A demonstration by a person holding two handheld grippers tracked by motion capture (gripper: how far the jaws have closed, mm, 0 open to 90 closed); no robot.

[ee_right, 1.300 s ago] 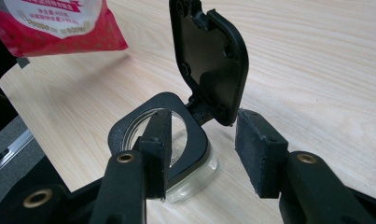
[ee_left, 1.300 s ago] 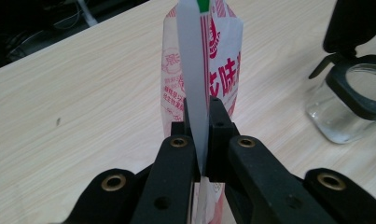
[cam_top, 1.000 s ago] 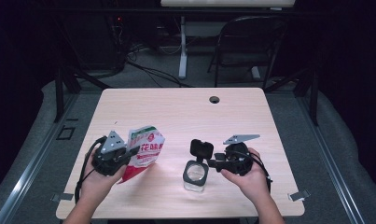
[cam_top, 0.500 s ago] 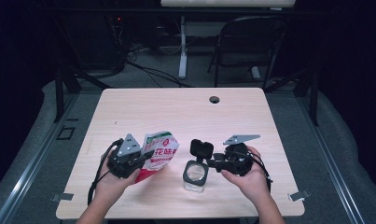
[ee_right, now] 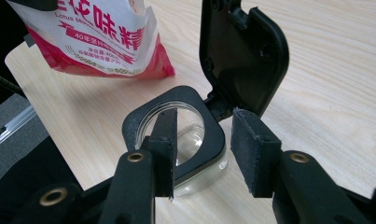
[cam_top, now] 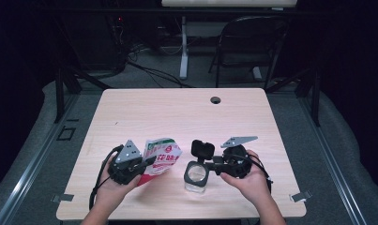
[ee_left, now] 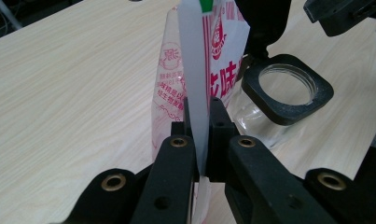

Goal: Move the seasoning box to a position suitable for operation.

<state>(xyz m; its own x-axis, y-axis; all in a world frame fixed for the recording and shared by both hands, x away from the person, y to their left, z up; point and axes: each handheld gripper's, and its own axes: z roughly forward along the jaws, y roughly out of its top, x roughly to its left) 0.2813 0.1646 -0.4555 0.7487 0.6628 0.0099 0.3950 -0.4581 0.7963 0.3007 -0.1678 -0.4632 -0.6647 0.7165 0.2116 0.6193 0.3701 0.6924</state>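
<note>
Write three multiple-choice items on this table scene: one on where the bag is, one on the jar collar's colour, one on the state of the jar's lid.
1. Where is the bag relative to the jar, seen from the high view?
A. To its left
B. To its right
C. Inside it

2. What colour is the jar's collar?
A. White
B. Red
C. Black

3. How is the jar's lid?
A. Shut flat
B. Flipped up open
C. Lying apart on the table

Answers: 1 A, the left gripper pinches the bag left of the jar. 2 C, the square collar around the mouth is black. 3 B, the lid stands up from its hinge.
</note>
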